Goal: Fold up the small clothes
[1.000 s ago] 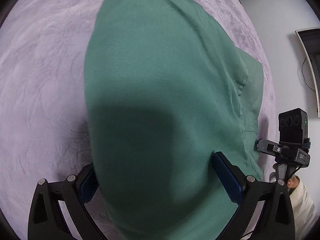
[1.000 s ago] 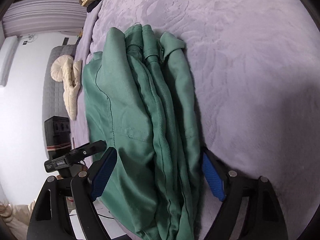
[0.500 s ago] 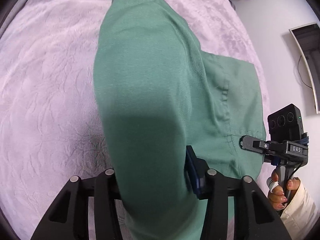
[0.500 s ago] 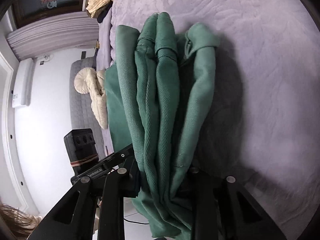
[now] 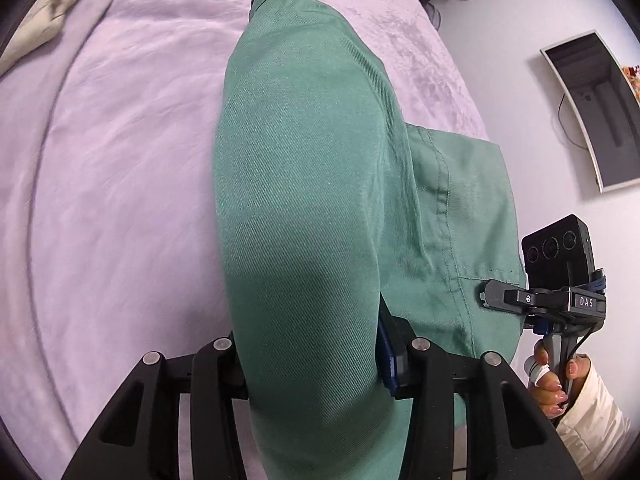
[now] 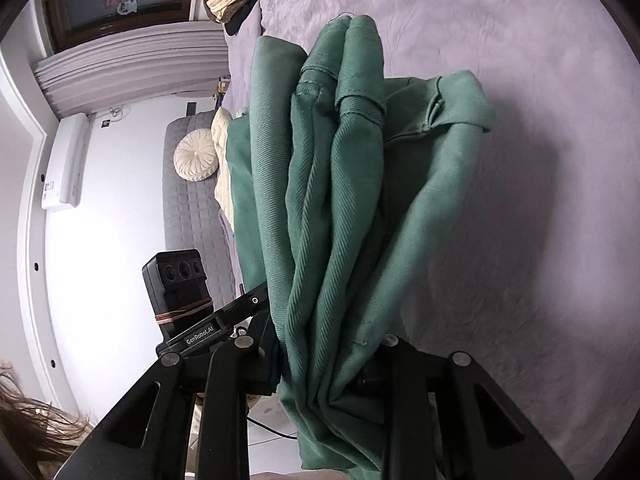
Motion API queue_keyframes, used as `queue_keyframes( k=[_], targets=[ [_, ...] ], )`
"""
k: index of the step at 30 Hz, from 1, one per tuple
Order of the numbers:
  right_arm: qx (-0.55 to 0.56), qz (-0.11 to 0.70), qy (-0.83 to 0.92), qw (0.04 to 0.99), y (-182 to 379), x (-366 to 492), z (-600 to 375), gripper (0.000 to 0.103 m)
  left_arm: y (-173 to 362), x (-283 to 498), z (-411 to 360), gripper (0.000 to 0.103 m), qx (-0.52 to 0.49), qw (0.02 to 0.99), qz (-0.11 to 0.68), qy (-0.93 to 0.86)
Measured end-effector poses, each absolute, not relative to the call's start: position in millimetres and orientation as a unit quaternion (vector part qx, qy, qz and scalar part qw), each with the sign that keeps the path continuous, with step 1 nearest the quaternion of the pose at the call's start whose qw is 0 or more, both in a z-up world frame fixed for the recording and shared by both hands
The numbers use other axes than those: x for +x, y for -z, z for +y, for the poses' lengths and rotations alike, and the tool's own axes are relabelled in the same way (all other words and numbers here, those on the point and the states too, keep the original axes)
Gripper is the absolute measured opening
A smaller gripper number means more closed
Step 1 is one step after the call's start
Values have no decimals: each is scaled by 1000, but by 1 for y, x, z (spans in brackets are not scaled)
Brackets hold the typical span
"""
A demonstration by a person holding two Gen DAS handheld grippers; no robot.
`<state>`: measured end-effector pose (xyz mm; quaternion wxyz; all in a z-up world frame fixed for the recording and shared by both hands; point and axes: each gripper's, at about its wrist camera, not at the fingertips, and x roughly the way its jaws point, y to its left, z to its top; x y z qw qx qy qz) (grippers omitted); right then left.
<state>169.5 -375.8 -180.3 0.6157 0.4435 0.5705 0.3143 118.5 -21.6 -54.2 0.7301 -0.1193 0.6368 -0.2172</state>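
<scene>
I see the green twill garment (image 5: 304,200) bunched into long folds (image 6: 340,220), lifted off the lilac bed, its far end reaching toward twelve o'clock.

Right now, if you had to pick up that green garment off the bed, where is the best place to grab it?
By the near edge, coming in level from the bed's near side. The green garment lies folded in stacked layers there, so a pinch across the bunched edge catches every layer. The right gripper is shut on those folds and the left gripper is shut on the smooth rounded fold.
</scene>
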Motion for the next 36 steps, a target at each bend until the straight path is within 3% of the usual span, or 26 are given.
queue_keyframes(
  k=[7,8,10,14,17,18,19,20,23,25,27,36],
  targets=[
    [414,634,-239,608,241,147,-339,32,104,77,28,50,-75,709,685,150],
    [391,647,-215,618,242,147,-338,35,108,74,34,51,-83,708,686,145],
    [340,650,-176,656,226,147,-340,59,96,74,45,50,-100,722,669,146],
    [260,603,-127,744,172,149,-357,60,63,87,63,51,-83,770,618,134],
    [288,594,-137,739,159,167,-349,58,63,121,60,51,-76,784,606,112],
    [280,597,-141,739,162,174,-340,48,68,129,56,51,-68,788,603,104],
    [260,603,-148,739,167,183,-328,18,75,136,53,51,-52,791,602,92],
    [234,612,-146,741,171,186,-312,4,81,141,56,51,-37,791,605,82],
    [165,633,-116,748,195,199,-299,3,105,149,54,51,-22,786,614,62],
    [188,637,-110,739,210,209,-306,3,112,155,54,58,-29,786,614,57],
    [211,632,-117,737,213,202,-317,1,110,158,58,59,-31,787,614,52],
    [221,613,-153,744,146,138,-316,9,61,80,66,59,21,785,611,98]
  ],
)
